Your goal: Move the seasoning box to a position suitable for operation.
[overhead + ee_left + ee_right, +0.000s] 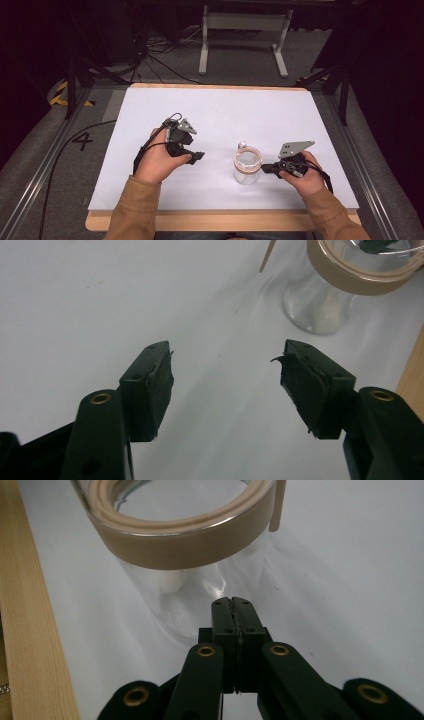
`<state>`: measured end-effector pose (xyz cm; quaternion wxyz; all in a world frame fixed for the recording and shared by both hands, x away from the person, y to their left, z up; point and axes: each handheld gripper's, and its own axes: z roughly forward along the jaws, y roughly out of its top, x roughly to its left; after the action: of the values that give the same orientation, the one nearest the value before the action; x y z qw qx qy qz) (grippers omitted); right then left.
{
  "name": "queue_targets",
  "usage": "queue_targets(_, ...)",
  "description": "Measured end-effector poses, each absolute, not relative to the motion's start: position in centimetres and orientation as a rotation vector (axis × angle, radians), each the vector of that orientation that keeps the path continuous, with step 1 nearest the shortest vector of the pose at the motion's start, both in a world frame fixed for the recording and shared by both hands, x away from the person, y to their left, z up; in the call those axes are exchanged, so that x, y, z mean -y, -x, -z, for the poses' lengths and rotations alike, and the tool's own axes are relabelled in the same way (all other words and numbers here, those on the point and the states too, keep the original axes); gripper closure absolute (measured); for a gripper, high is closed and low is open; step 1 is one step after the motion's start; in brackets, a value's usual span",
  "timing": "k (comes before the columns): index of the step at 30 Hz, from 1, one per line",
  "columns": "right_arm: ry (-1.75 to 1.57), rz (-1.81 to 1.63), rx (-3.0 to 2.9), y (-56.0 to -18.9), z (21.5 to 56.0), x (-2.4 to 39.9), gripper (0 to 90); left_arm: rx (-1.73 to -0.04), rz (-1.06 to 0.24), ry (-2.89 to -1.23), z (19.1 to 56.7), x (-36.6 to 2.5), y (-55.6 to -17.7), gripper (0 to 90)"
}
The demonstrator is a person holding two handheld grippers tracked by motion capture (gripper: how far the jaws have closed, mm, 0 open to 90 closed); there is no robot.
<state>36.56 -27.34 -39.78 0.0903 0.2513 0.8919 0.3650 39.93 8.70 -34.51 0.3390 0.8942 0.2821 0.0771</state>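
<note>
Glass jar (246,168) is standing upright on the white table (210,107), near its front edge, between the two grippers. Right gripper (266,169) is sitting just beside the jar wall, jaws pressed together and empty. Left gripper (196,156) is hovering well apart, jaws spread, nothing between them. Best approach: bring both in level without tipping it. Jar contents are hard to make out; the small silver thing behind its rim is unclear.
</note>
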Motion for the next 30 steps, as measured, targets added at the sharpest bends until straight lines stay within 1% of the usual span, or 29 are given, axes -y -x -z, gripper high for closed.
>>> queue_targets(13, -0.756, -1.055, -2.693, -35.7, 40.1, 27.3, 90.0, -0.699, -0.138, -2.342, 34.7, -7.9, -40.4, 44.3)
queue_targets(18, -0.758, -1.063, -2.688, -35.7, 40.1, 27.4, 90.0, -0.693, -0.115, -2.316, 34.6, -8.0, -40.6, 52.2)
queue_targets(19, -0.759, -1.071, -2.687, -35.7, 40.1, 27.4, 90.0, -0.694, -0.104, -2.303, 34.5, -8.0, -40.7, 52.2)
queue_targets(20, -0.755, -1.083, -2.685, -35.7, 40.1, 27.5, 90.0, -0.684, -0.102, -2.3, 34.4, -8.2, -40.7, 61.7)
queue_targets(21, -0.758, -1.094, -2.679, -35.7, 40.0, 27.6, 90.0, -0.679, -0.097, -2.276, 34.3, -8.2, -40.6, 61.7)
queue_targets(24, -0.78, -1.104, -2.654, -35.7, 39.6, 28.4, 90.0, -0.653, -0.06, -2.207, 33.8, -8.6, -40.6, 72.7)
queue_targets(28, -0.813, -1.127, -2.607, -35.6, 39.0, 29.6, 90.0, -0.637, -0.081, -2.137, 33.3, -8.6, -40.7, 82.9)
queue_targets(30, -0.825, -1.13, -2.585, -35.5, 38.8, 30.1, 90.0, -0.614, -0.091, -2.11, 33.2, -8.2, -40.8, 86.0)
